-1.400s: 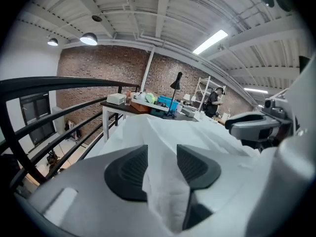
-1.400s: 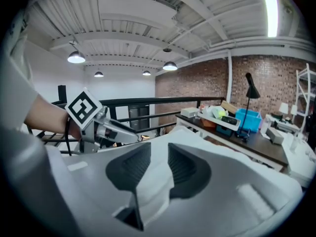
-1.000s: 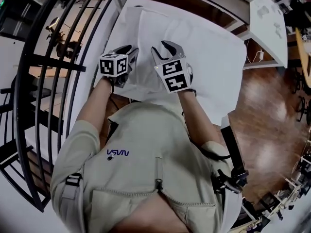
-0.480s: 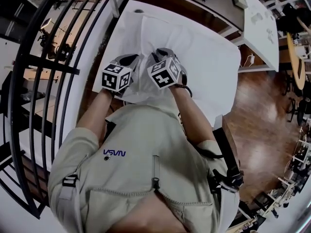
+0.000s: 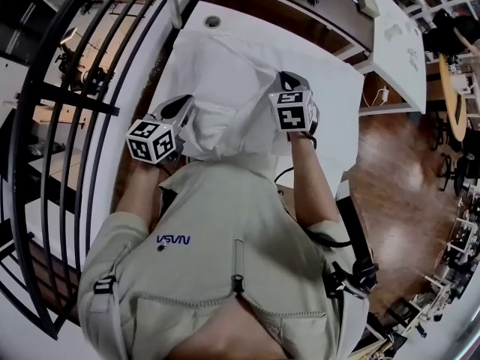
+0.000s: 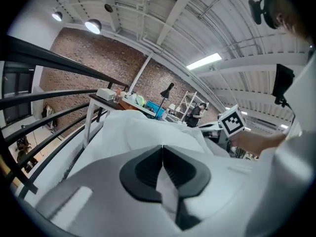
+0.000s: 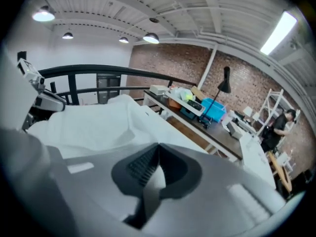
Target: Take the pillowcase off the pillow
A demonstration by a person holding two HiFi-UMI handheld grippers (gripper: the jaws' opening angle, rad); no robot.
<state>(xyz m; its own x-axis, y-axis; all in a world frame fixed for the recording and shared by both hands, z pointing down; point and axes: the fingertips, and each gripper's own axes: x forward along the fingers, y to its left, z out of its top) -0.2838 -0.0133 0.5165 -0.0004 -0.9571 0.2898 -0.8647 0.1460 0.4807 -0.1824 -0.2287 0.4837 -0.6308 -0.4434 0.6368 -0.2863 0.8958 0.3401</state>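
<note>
The white pillowcase (image 5: 225,88) covers the pillow on the white table (image 5: 341,77). Its near end is lifted and stretched between my two grippers. My left gripper (image 5: 184,109) is shut on the left side of that end, and white cloth (image 6: 165,191) shows pinched between its dark pads (image 6: 143,169). My right gripper (image 5: 283,81) holds the right side; its jaws have just closed, and a fold of cloth (image 7: 150,181) sits between its pads (image 7: 140,164). The pillowcase (image 7: 89,122) runs away from both jaws. The pillow itself is hidden inside.
A black curved railing (image 5: 67,88) runs along the table's left side. A wooden desk (image 5: 300,10) with clutter stands beyond the far end, and another white table (image 5: 401,40) at the upper right. Wooden floor (image 5: 397,171) lies to the right. The person's vest fills the bottom.
The grippers were close together over the pillow's near end. They have since drawn apart, the left one leftward and toward the person, the right one rightward, spreading and lifting the cloth between them.
</note>
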